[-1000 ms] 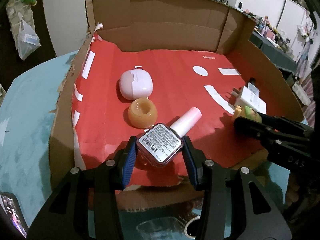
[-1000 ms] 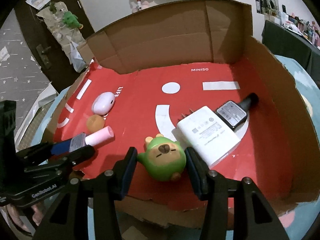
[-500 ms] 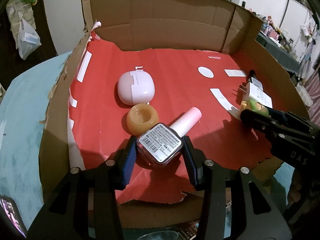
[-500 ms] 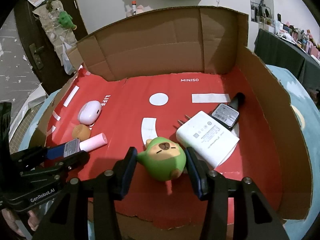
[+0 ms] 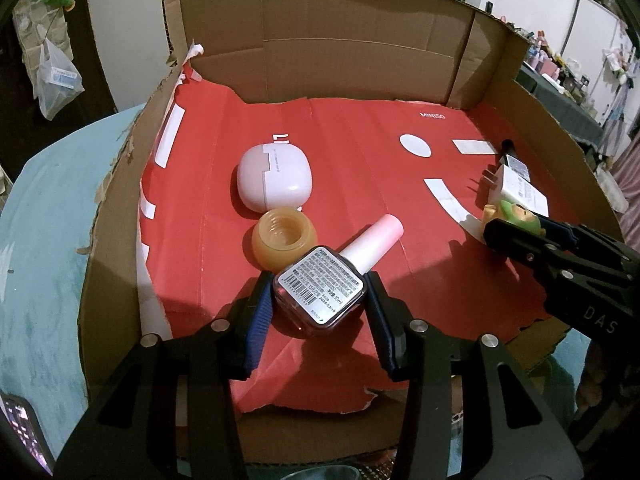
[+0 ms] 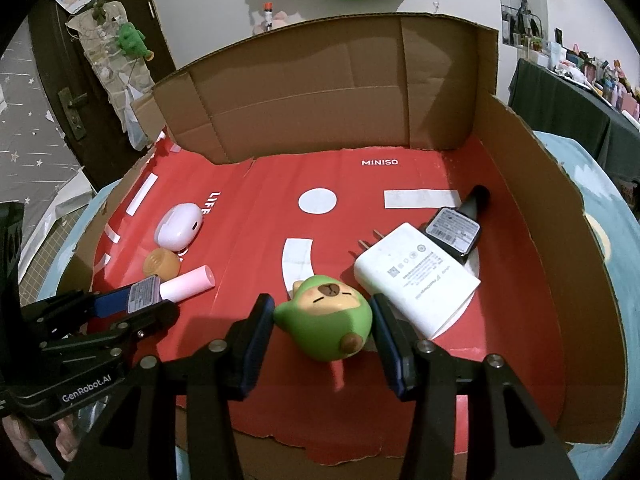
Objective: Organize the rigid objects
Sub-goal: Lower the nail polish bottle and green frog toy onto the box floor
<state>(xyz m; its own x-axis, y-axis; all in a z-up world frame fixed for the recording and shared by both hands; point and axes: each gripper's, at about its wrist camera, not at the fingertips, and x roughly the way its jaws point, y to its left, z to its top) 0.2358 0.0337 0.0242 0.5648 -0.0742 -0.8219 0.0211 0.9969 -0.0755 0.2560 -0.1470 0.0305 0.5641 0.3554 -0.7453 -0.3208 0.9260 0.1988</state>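
Observation:
My left gripper (image 5: 318, 300) is shut on a pink-capped nail polish bottle (image 5: 320, 294), held low over the red-lined cardboard box (image 5: 360, 52), right beside an orange round jar (image 5: 285, 238). A pink earbud case (image 5: 274, 178) lies just behind the jar. My right gripper (image 6: 323, 326) is shut on a green bear figurine (image 6: 326, 322), held just above the box floor next to a white charger (image 6: 416, 280) and a black-capped bottle (image 6: 456, 226). The left gripper also shows in the right wrist view (image 6: 132, 306), and the right gripper in the left wrist view (image 5: 516, 236).
The box has tall back and side walls and a low torn front edge (image 6: 320, 444). It stands on a light blue table (image 5: 44, 240). A phone (image 5: 24, 432) lies at the near left. Open red floor (image 6: 256, 216) lies in the middle of the box.
Both grippers have moved forward into the box with their objects and lowered toward the floor. The nail polish bottle now sits closer to the orange jar.

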